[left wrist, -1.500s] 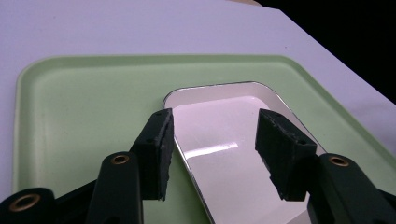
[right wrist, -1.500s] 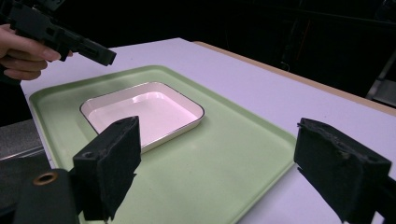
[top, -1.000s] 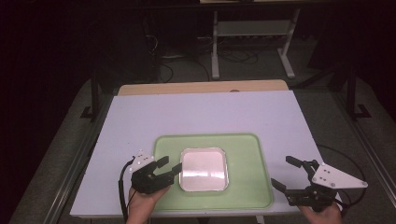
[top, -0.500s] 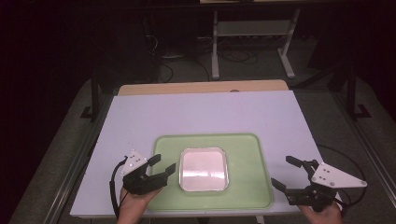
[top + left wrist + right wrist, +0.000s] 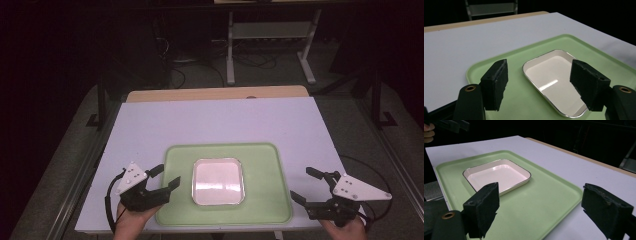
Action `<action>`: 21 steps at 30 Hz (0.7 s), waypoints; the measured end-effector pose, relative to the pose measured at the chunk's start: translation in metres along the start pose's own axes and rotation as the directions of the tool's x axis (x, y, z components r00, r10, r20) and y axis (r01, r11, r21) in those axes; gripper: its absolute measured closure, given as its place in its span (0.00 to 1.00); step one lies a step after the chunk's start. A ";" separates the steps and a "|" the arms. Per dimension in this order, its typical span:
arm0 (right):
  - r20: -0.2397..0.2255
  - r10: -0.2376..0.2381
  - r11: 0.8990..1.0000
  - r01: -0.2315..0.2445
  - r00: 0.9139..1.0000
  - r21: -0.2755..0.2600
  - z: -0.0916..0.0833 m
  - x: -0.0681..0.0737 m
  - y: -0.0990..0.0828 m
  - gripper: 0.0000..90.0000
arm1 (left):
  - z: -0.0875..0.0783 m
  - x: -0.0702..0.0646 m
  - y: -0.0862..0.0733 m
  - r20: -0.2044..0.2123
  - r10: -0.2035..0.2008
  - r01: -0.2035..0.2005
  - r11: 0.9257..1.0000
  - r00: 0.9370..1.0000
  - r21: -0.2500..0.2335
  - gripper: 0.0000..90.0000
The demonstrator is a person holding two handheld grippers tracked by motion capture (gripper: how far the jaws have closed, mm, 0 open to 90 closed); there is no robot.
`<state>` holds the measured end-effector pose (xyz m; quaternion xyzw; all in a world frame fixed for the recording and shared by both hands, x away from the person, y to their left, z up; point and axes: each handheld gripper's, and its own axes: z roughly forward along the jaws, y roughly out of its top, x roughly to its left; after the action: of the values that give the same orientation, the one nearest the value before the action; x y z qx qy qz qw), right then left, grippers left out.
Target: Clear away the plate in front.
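Dark floor and a metal stand fill the far side, and my white worktop (image 5: 220, 125) carries a green tray (image 5: 270, 200) at its near edge. On the tray, a little left of its middle, sits the dish (image 5: 218, 182), a shallow square with rounded corners, white inside with a thin bright rim. My left gripper (image 5: 164, 181) hovers just off the tray's left edge, its jaws having just been opening, now wide with nothing between them. My right gripper (image 5: 305, 186) sits beyond the tray's right edge, jaws wide and empty too. I judge the dish stiff, light and glossy, so likely slippery and apt to chip. I would pinch its low wall at the rim, one jaw inside, one outside.
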<state>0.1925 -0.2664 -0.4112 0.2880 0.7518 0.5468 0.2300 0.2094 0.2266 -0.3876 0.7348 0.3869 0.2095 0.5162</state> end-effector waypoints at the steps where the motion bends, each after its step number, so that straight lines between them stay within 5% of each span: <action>1: 0.000 0.001 1.000 -0.001 1.000 0.000 0.000 0.000 0.000 0.15 | -0.002 0.000 0.000 0.000 0.000 0.000 1.000 1.000 -0.006 0.33; 6: 0.001 -0.002 1.000 0.002 1.000 0.003 0.000 0.000 0.000 0.15 | -0.011 0.000 -0.004 -0.007 0.032 -0.032 0.999 0.999 -0.008 0.33; 17: -0.002 -0.006 1.000 0.006 1.000 0.017 0.003 0.001 -0.001 0.15 | -0.017 -0.006 -0.032 0.014 0.034 -0.034 0.999 0.999 0.024 0.33; 21: -0.002 -0.010 1.000 0.010 1.000 0.028 0.005 0.002 -0.004 0.16 | -0.021 -0.008 -0.041 -0.015 0.041 -0.040 0.999 0.999 0.019 0.33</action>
<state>0.1931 -0.2627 -0.4166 0.2867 0.7610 0.5355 0.2280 0.1753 0.2401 -0.4167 0.7457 0.3779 0.2220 0.5018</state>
